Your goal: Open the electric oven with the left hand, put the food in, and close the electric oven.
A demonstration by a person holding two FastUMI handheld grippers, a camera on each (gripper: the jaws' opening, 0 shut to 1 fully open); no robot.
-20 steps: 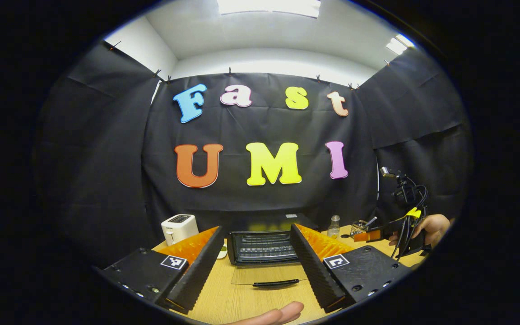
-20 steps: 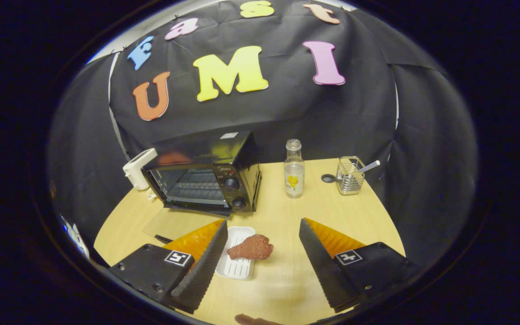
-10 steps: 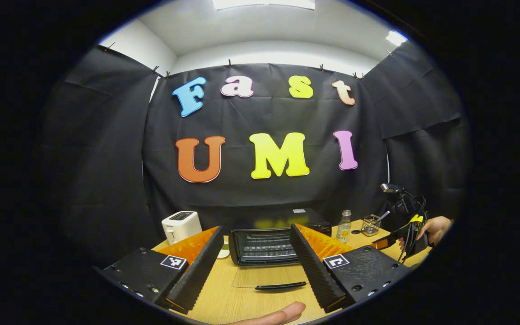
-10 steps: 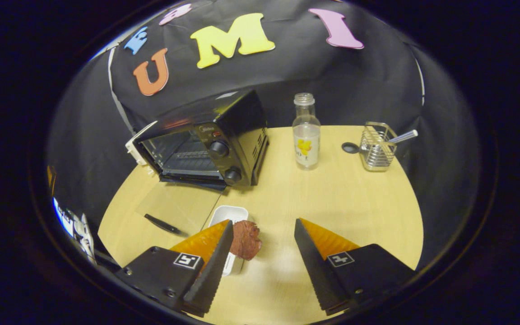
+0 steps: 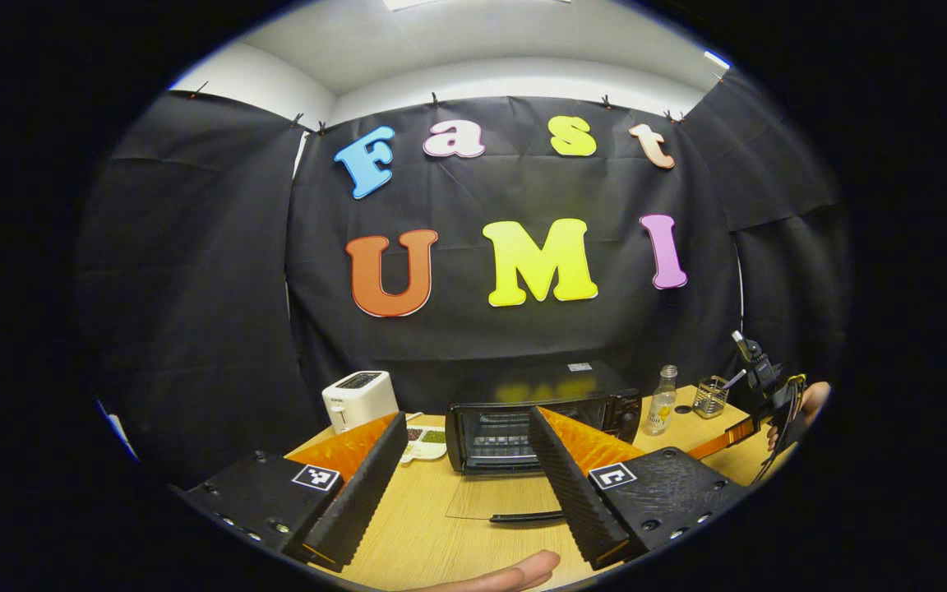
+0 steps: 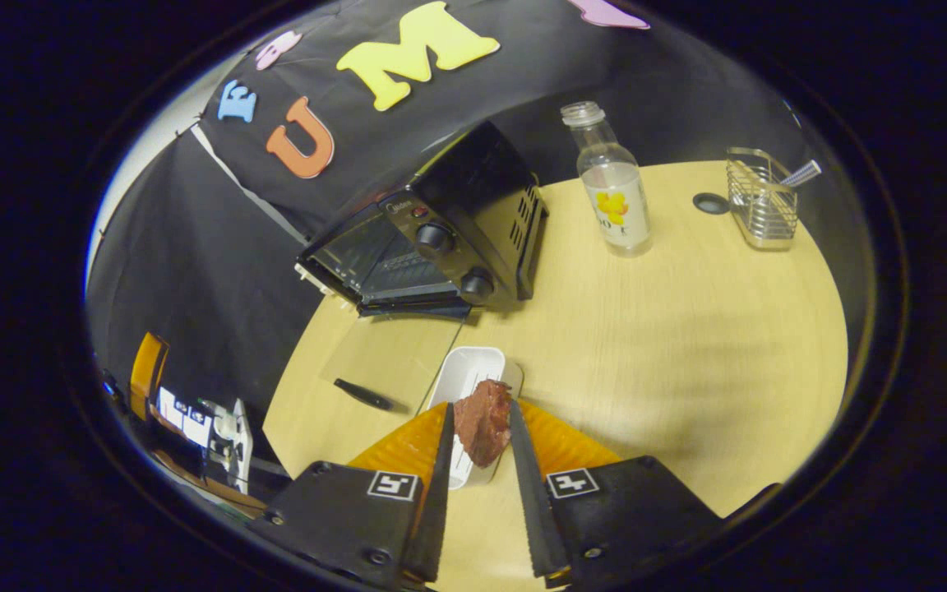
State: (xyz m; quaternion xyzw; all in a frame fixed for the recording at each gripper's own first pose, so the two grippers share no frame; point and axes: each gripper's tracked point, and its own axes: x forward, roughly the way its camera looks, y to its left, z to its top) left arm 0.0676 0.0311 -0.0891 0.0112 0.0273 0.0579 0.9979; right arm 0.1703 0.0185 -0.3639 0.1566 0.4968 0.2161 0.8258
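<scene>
Tabletop: right tongs clamp meat, hiding tray; left tongs wide.

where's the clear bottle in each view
Left gripper view: the bottle stands right of centre, just right of the oven, near the wire basket.
Right gripper view: it stands top right of centre, again between oven and basket.
Shared landmark: the black oven, its door open.

- The oven stands near the tabletop back edge, with its door lying open in front.
- The bottle stands right of the oven, and the wire basket further right.
- The tray lies before the oven.
</scene>
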